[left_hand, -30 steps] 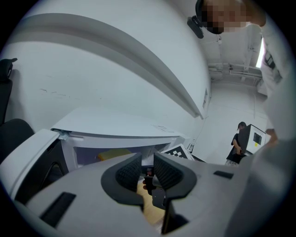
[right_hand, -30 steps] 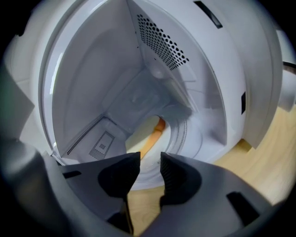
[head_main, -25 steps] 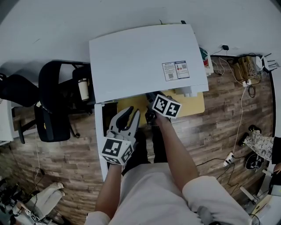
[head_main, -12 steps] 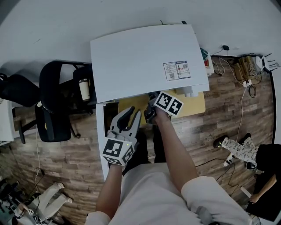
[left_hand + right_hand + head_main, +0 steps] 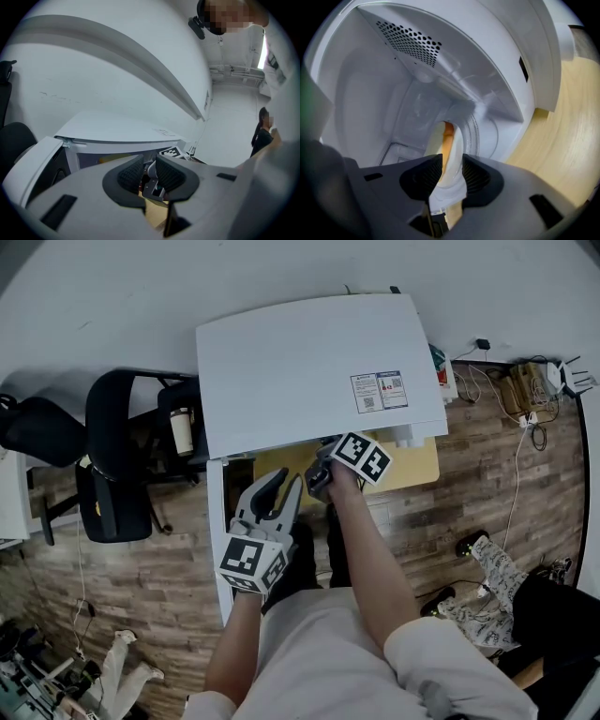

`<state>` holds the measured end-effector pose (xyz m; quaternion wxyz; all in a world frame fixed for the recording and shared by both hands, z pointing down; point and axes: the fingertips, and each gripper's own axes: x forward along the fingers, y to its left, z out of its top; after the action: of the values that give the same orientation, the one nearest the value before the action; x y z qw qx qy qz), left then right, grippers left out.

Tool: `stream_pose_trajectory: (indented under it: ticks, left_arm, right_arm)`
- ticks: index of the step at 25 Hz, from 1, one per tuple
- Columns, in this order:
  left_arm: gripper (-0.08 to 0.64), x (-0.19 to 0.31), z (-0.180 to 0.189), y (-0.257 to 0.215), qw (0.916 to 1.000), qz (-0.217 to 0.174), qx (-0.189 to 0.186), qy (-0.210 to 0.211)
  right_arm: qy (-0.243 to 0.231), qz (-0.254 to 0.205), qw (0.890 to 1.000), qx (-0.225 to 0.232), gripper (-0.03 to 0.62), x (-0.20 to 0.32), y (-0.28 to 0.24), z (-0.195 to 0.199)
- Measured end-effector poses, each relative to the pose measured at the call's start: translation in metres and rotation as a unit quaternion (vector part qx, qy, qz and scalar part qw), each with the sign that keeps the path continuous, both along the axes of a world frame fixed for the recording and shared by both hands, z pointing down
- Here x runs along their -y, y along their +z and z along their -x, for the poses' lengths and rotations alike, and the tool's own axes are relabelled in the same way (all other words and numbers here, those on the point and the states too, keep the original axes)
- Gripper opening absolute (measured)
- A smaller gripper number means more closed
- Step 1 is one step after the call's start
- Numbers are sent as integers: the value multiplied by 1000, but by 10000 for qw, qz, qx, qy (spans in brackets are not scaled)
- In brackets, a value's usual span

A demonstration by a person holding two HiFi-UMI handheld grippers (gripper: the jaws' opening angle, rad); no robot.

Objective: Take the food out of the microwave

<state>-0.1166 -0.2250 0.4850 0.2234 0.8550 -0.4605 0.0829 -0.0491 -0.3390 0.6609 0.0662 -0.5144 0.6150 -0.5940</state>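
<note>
Been closing right gripper (image 5: 446, 172) onto food (image 5: 449, 139) inside microwave (image 5: 370, 98), pads touching. Risk: squashing if over-squeezed, dropping on pull-out if too loose.

The right gripper (image 5: 449, 165) reaches into the white cavity of the microwave (image 5: 365, 103). Its two dark ribbed pads (image 5: 425, 174) stand either side of a white dish (image 5: 455, 140) seen edge-on, and both pads meet the dish's rim. The jaws have just been closing on it. Orange-yellow food (image 5: 447, 139) lies against the dish, showing as a narrow strip above the pads. A perforated vent (image 5: 410, 42) sits on the cavity wall at upper left, and the ring of the turntable (image 5: 488, 137) curves behind the dish. At right, past the microwave's front frame with its small dark slot (image 5: 524, 69), lies a pale wooden worktop (image 5: 565, 140).
</note>
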Motion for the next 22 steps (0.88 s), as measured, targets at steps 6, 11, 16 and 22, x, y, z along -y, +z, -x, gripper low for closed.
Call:
stream_pose_trajectory:
  ticks: [6,11,16,22]
  left_arm:
    - [77,0,1,2,10000,25,10,-13]
    - [77,0,1,0,10000,10,6,-15]
    - [77,0,2,0,10000,13,12,-25]
    - [77,-1,1,0,10000,21,23,-18]
  right_arm:
    - [185,181,9996,122,74,0,6,-3]
    - [198,249,9995,15,22,-3,10,-5]
    - [222,247,9994,36,9,-3,10,-6]
    - [257,234,9992,191,11,-4,10,-7]
